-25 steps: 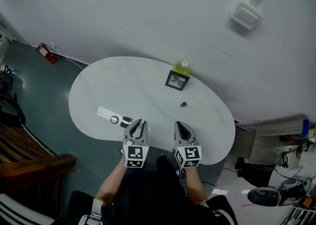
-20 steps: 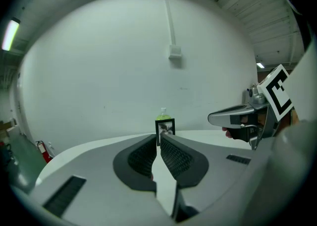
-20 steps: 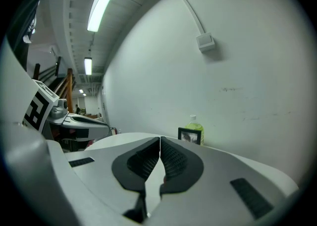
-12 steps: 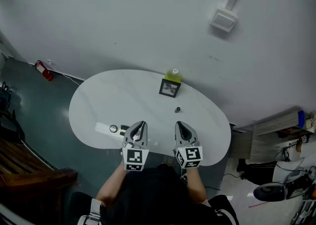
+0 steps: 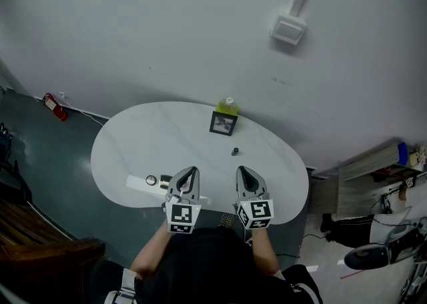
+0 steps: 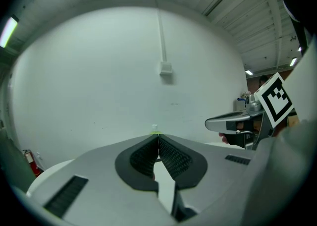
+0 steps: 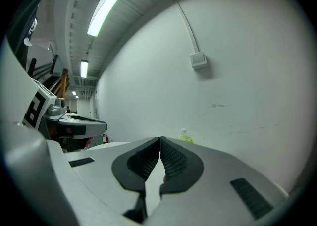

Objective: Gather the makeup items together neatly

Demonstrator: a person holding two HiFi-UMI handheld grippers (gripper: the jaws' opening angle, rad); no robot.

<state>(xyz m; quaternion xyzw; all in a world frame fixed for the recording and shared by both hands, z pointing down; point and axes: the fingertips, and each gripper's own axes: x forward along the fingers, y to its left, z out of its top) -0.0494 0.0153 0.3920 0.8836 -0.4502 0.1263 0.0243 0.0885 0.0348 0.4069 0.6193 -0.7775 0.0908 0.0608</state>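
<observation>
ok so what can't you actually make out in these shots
- Head view: small dark thing on the table, too small to name.
- Head view: round item and dark item on the white strip, too small; the left gripper covers the strip's end.
- Both gripper views: shut jaws hide the table's items; only the bottle top shows.

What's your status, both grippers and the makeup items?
Left gripper shut, empty; right gripper shut, empty. Makeup items spread across table, ungathered. Nothing blocking.

No words, numbers or brand names can be read. The left gripper (image 5: pixel 191 171) and right gripper (image 5: pixel 241 171) carry cubes with black-and-white square patterns, not letters. The bottle (image 5: pixel 227 105) at the bench's (image 5: pixel 133 143) far edge shows no legible label.
</observation>
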